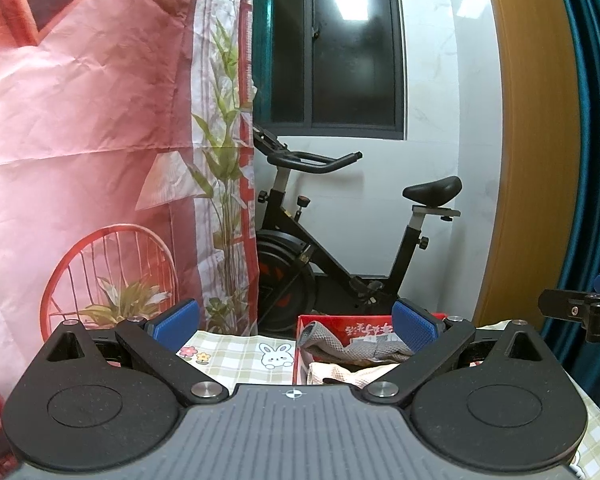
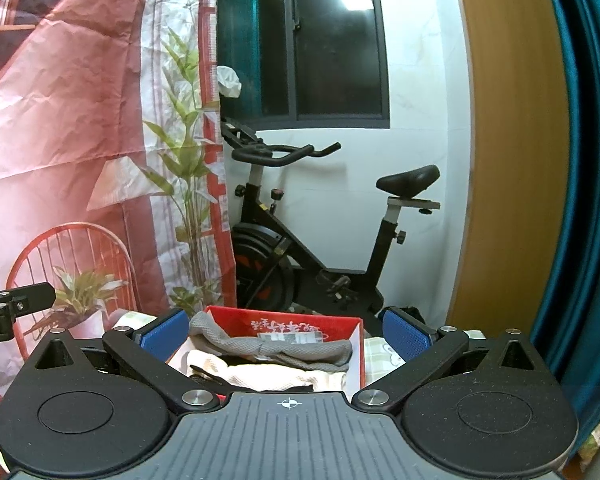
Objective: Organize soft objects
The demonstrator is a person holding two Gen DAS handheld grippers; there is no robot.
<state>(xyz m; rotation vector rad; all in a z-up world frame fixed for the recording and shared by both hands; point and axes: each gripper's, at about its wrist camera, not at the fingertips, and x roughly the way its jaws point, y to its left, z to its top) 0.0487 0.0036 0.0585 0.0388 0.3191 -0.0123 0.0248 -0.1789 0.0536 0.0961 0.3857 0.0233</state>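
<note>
Left hand-held gripper [image 1: 296, 326] is hovering with both blue pads spread wide, gripping nothing. Right hand-held gripper [image 2: 286, 332] is doing the same: pads wide apart, nothing between them. The two are riding side by side, each showing at the edge of the other's view.

One red box [image 2: 296, 322] is sitting on the table [image 1: 228, 354], just ahead of the right gripper and ahead-right of the left one. Soft items are lying inside it: one grey mesh cloth [image 2: 260, 346] is draping along the far side and over the left wall; one cream cloth [image 2: 276, 376] is lying nearer; something dark is showing between them, too hidden to identify.

The checked tablecloth with rabbit print is lying bare left of the box. Beyond the far table edge one exercise bike [image 1: 340, 240] is standing against the white wall under a dark window [image 1: 352, 44]. One printed backdrop [image 1: 100, 140] is hanging at left; a teal curtain [image 1: 588, 140] is hanging at right.
</note>
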